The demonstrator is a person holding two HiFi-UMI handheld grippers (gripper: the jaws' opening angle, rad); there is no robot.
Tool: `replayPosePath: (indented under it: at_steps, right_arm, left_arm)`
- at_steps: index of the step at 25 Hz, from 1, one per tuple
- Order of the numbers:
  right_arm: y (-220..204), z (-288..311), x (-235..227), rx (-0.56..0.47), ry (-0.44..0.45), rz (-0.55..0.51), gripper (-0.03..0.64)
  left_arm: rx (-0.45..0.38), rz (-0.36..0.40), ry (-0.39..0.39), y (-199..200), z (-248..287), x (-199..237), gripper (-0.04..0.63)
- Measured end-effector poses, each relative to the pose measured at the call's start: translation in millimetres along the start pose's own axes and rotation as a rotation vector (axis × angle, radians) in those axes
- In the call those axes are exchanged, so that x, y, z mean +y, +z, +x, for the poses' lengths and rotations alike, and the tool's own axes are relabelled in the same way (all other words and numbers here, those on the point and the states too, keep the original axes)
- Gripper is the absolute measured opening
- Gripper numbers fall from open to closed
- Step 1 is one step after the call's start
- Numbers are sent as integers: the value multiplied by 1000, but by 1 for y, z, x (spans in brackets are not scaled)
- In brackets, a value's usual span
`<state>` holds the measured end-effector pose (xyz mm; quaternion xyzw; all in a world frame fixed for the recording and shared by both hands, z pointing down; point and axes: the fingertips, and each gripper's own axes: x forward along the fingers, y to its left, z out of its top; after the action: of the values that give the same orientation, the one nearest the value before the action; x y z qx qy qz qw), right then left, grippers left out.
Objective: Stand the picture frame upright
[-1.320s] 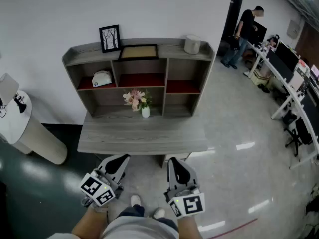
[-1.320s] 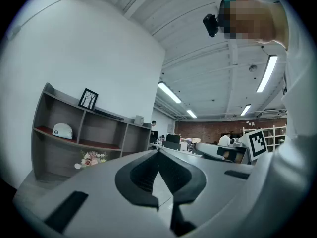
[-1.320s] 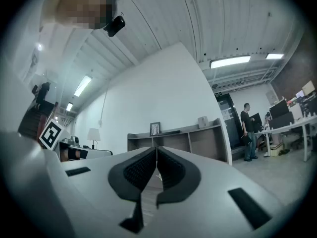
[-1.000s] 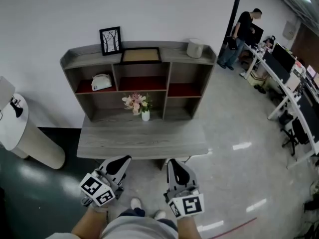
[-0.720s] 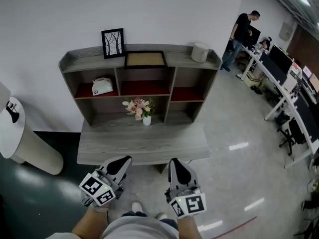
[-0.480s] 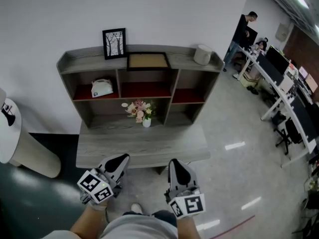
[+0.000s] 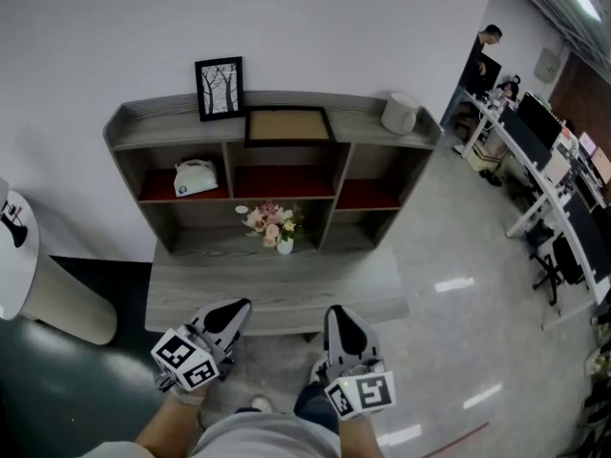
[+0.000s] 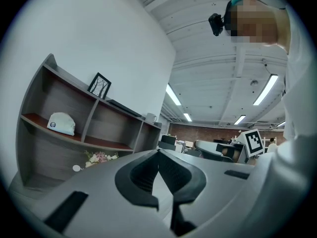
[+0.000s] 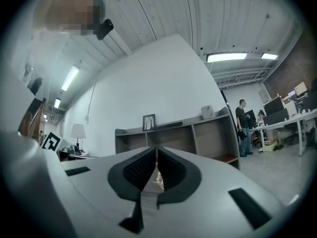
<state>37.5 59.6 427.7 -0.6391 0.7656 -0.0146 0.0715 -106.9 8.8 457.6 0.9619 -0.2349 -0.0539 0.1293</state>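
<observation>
A picture frame [image 7: 288, 125] with a tan panel and black rim lies flat on top of the grey shelf unit [image 7: 129, 125], in the middle. In the right gripper view the flat frame [image 9: 169, 125] shows as a thin dark strip. Just left of it, an upright black frame [image 7: 219, 88] with a tree picture leans at the wall. My left gripper [image 7: 232, 307] and right gripper [image 7: 340, 313] hang side by side near the front edge of the low desk [image 7: 277, 286], far below and in front of the frames. Both are shut and empty.
A white cylinder [image 7: 401, 113] stands at the shelf top's right end. In the left cubby is a white object [image 7: 195, 176], and a small vase of flowers [image 7: 272, 224] stands on the lower board. A round white table [image 7: 17, 246] is at left. Office desks and a person [image 7: 482, 53] are at right.
The shelf unit and desk have come nearer and now sit more centrally in the head view as the person steps toward them. Both grippers stay shut, side by side.
</observation>
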Motion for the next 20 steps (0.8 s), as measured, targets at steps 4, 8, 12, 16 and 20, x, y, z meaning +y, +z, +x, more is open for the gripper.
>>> replayPosePath:
  at_steps: [4, 8, 12, 16, 20]
  right_arm:
    - [0, 28, -20, -6, 34, 18, 25]
    - [0, 57, -41, -3, 79, 30, 25]
    - [-2, 86, -64, -1, 120, 45, 25]
    - [-3, 114, -84, -1, 164, 73, 25]
    - [-6, 137, -96, 9, 212, 93, 25]
  left_arm:
    - [-1, 5, 45, 1, 18, 15, 15]
    - [-5, 6, 94, 2, 39, 31, 15]
    - [-11, 2, 150, 3, 60, 48, 15]
    - [-8, 22, 210, 5, 78, 62, 15]
    - [-8, 27, 268, 8, 91, 75, 15]
